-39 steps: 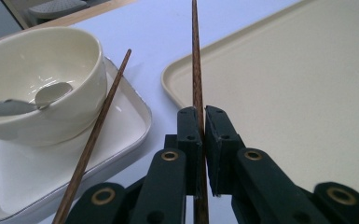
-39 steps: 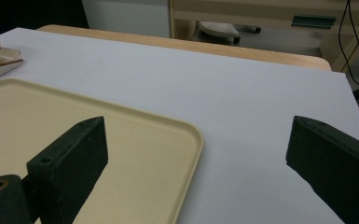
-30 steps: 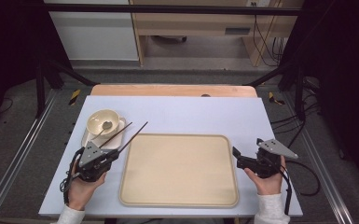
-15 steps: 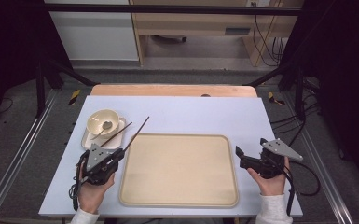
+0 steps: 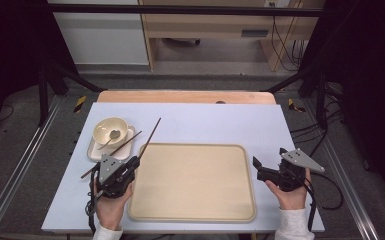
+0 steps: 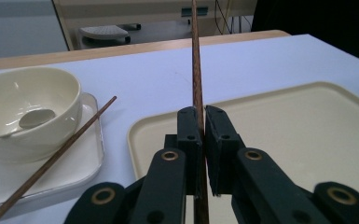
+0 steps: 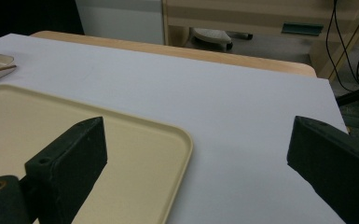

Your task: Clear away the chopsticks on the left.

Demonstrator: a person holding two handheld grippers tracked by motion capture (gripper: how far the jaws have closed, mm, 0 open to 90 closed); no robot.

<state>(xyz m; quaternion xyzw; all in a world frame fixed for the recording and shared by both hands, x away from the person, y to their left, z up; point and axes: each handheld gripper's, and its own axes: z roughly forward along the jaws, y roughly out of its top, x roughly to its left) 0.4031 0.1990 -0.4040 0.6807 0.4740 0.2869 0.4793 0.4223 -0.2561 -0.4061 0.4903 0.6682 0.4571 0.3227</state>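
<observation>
Left gripper (image 5: 134,162) at about 8 o'clock on the table (image 5: 210,117), just off the big tray's (image 5: 195,185) left edge, jaws clenched on one brown chopstick (image 5: 150,136). Held chopstick's long axis on a diagonal in the high view: near end pinched between the pads, far tip aimed toward about 1 o'clock, out over the bare blue-white tabletop, past the tray's upper-left corner. Seen along the left gripper's own jaws (image 6: 200,135), same stick (image 6: 196,70) running nearly straight up toward 12 o'clock, thin shaft squeezed between the two black pads, tail end poking out below them. Second chopstick (image 5: 111,154) lying loose, well apart from the pads, across the small white dish (image 5: 96,150) at 10 o'clock, long axis also slanted, upper tip toward 2 o'clock, lower end off the dish toward 8 o'clock. Cream bowl (image 5: 110,131) on that dish, spoon (image 5: 111,136) resting inside. Right gripper (image 5: 262,167) at about 4 o'clock, beside the tray's right edge, pointing left toward 9 o'clock, jaws released and spread wide, nothing between them. Tray's beige floor bare.
</observation>
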